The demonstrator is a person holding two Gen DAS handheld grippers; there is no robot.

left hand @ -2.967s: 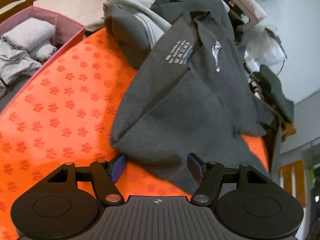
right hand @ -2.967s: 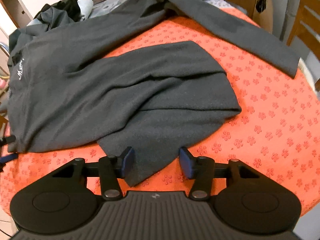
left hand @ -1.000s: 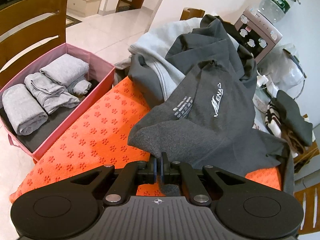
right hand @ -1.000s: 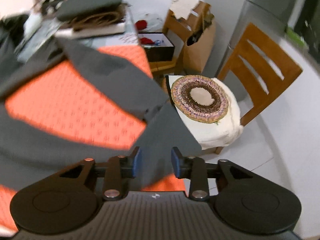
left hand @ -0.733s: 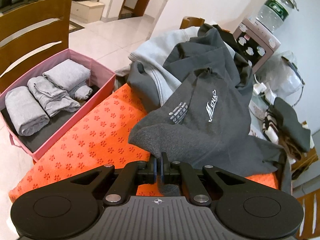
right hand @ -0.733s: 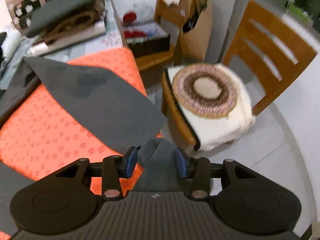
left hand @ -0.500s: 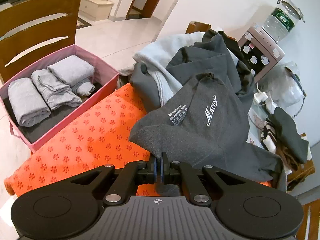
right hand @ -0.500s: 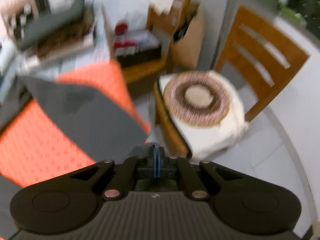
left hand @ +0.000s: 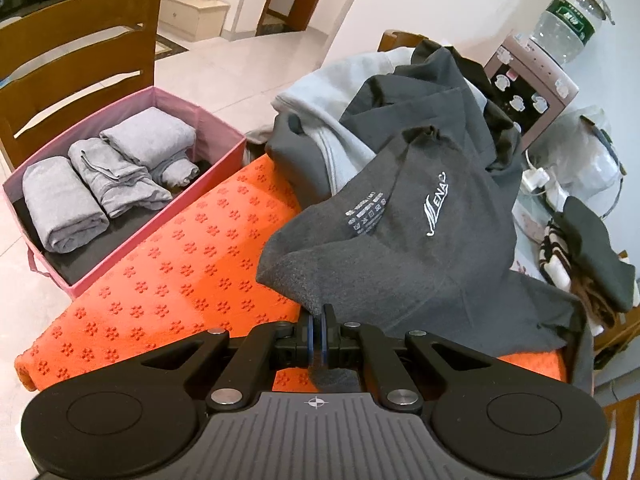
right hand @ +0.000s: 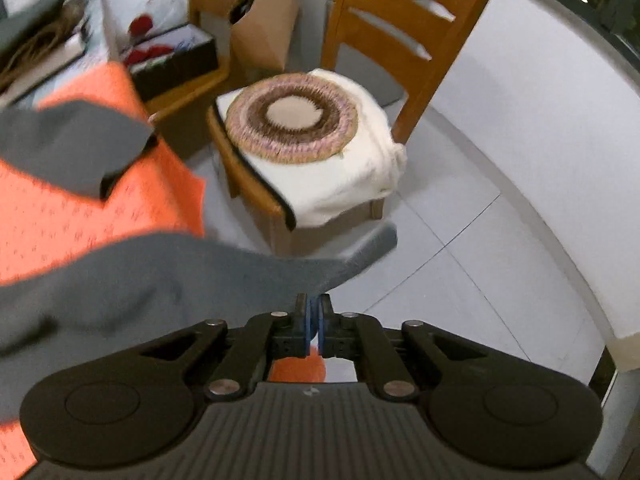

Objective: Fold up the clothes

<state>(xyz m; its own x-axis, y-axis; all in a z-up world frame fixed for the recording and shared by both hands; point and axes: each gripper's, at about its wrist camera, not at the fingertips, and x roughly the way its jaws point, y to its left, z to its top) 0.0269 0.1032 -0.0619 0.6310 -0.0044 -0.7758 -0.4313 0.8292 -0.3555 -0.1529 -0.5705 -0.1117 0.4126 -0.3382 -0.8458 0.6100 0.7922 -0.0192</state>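
A dark grey long-sleeved shirt [left hand: 404,248] with a white logo and a printed neck label lies bunched on the orange mat [left hand: 168,280]. My left gripper [left hand: 319,320] is shut on a fold of that shirt at its near edge. In the right wrist view my right gripper [right hand: 314,318] is shut on the edge of the dark grey shirt [right hand: 168,276], lifted past the corner of the orange mat [right hand: 80,220]. A second sleeve [right hand: 68,140] lies across the mat farther back. That view is blurred by motion.
A pink box [left hand: 160,216] with rolled grey clothes sits left of the mat, a wooden chair [left hand: 76,80] behind it. A heap of grey and dark clothes [left hand: 380,108] lies beyond the shirt. Right of the table stands a cushioned chair [right hand: 304,132] over tiled floor.
Both grippers went from open over the flat shirt to shut on it. In the last second the right gripper closed on the fabric and swung it out past the mat's corner; the left rose slightly.
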